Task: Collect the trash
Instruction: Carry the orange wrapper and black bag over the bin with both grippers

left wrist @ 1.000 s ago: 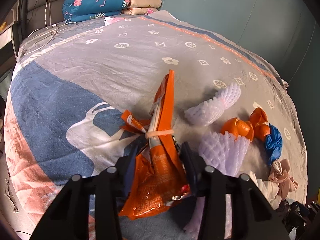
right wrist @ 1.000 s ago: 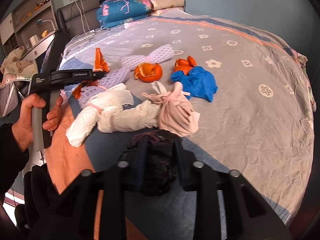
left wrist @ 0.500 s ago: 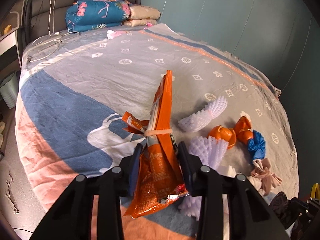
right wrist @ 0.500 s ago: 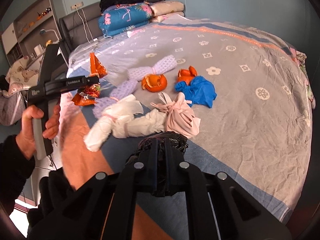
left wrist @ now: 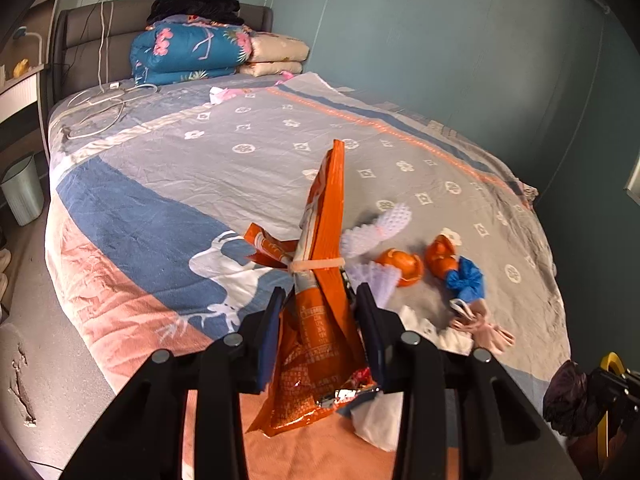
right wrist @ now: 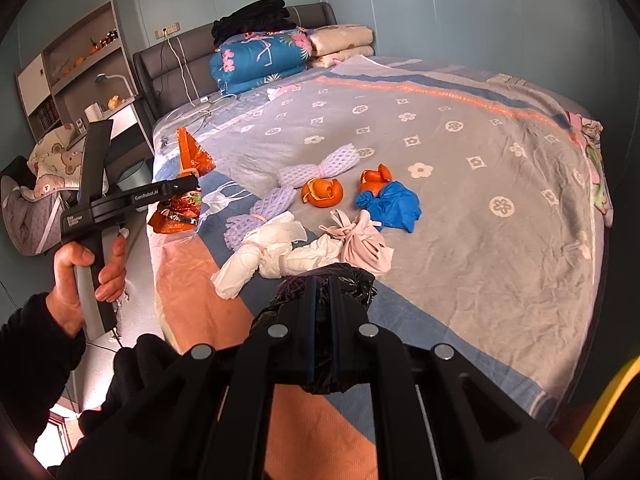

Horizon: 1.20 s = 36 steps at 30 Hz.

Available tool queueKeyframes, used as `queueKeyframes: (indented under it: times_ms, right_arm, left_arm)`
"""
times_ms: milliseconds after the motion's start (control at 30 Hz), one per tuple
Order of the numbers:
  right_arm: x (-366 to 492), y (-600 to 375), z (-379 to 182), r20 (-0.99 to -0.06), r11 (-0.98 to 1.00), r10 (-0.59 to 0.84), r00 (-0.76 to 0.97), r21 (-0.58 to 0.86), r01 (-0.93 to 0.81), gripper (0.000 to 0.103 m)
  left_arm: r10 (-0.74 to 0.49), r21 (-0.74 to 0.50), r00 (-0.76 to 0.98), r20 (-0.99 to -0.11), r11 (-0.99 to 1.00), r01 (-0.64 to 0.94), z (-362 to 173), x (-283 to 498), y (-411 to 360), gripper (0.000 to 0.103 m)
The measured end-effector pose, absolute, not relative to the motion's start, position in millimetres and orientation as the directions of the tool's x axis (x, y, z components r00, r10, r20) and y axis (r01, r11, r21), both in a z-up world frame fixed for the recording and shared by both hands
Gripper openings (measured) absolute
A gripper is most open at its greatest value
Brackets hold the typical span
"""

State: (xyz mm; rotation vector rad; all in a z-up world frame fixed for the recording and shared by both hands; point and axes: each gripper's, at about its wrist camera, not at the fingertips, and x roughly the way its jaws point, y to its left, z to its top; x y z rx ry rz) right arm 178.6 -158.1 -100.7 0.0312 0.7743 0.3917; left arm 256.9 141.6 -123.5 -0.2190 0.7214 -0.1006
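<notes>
Left gripper (left wrist: 320, 320) clamps long orange foil snack bag with rubber band (left wrist: 320, 280), lifted above near-left bed edge; long axis points away, tip far. Right gripper (right wrist: 324, 304) clenched on crumpled black plastic bag (right wrist: 326, 280), probably off blanket (right wrist: 460, 200).

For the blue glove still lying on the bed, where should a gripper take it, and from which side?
Probably at the knotted waist of the blue glove, coming from above. It lies flat and crumpled on the bedspread, and the knot is its narrowest, raised part. Close the jaws away from the orange peel touching its far edge.
</notes>
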Motion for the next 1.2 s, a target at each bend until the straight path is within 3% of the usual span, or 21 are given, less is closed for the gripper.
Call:
queueKeyframes:
  times_ms: [767,1200]
  right_arm:
    - [104.6,-238.9,-24.7,-0.559,0.954,0.3,0.773,0.169,-0.248,0.006]
    - [62.9,-303.1,-1.0,-0.488,0.971,0.219,0.845,0.19,-0.143,0.006]
  left_arm:
    - [-0.257,-0.199,0.794,-0.551,0.964,0.174,-53.1,185.2,56.9,0.034]
    - [-0.384,-0.295,0.752,-0.536,0.92,0.259,-33.2,177.3,-17.9,0.034]
